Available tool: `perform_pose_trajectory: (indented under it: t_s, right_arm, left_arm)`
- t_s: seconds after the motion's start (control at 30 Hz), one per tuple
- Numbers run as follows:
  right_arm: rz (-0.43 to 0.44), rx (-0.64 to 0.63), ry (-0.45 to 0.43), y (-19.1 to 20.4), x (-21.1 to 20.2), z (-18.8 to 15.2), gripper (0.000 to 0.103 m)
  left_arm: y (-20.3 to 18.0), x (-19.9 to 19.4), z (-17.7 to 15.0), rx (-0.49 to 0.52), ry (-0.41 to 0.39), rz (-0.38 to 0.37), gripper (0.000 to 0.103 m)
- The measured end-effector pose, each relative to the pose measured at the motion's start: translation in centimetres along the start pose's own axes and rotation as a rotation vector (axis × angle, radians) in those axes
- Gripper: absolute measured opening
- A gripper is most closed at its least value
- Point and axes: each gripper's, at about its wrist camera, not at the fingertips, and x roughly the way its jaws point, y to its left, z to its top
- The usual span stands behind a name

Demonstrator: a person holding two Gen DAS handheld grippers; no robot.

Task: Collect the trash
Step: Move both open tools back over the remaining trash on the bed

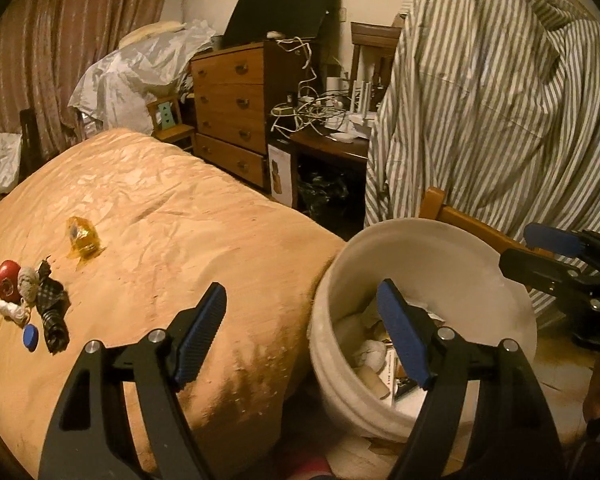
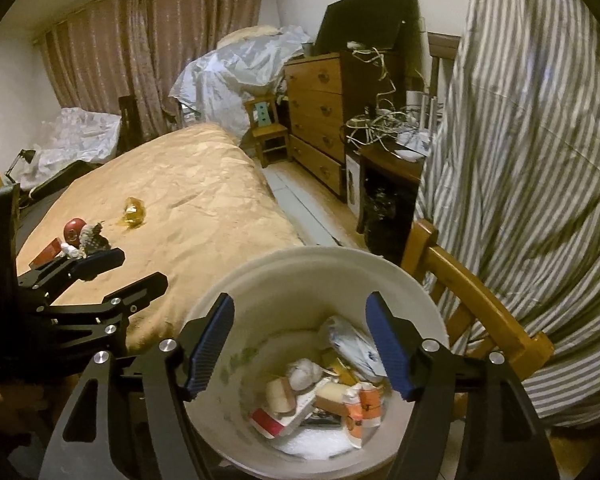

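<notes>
Both hand-held grippers, left (image 1: 302, 326) and right (image 2: 300, 342), hang released and empty over the upright white bucket (image 2: 260, 276), mouth up.

White bucket (image 2: 260, 280), tan bedspread (image 1: 172, 208), grey-white striped cloth (image 1: 500, 100), blue-padded blk claws.

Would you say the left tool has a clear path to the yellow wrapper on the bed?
Probably yes: the left tool is open and empty, and bare bedspread lies between it and the yellow wrapper.
</notes>
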Motion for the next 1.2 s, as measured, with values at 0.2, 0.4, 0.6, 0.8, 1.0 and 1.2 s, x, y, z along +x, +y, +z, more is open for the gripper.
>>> perform_pose_trajectory:
  t_s: [0.2,0.4,0.6,0.8,1.0,1.2]
  right_arm:
    - [0.059,-0.032,-0.015,2.7,0.0,0.5,0.076]
    - [0.162,-0.102,0.021,8.5,2.6,0.5,0.077]
    - [0.267,-0.168,0.059,15.5,5.6,0.3,0.078]
    - [0.341,-0.202,0.106,21.4,8.8,-0.1,0.081]
    - [0.382,-0.234,0.15,25.4,11.7,0.1,0.081]
    - [0.395,-0.241,0.178,26.3,13.7,0.5,0.082]
  left_arm:
    - [5.0,-1.3,-1.4,-0.044,-0.004,0.062,0.074]
    - [17.3,-3.0,-5.3,-0.212,0.048,0.241,0.074]
    - [29.4,-4.8,-10.1,-0.407,0.11,0.419,0.074]
    - [34.8,-2.1,-11.5,-0.461,0.182,0.403,0.074]
    - [35.1,0.5,-10.1,-0.429,0.174,0.369,0.074]
    - [35.8,2.7,-9.5,-0.415,0.186,0.363,0.073]
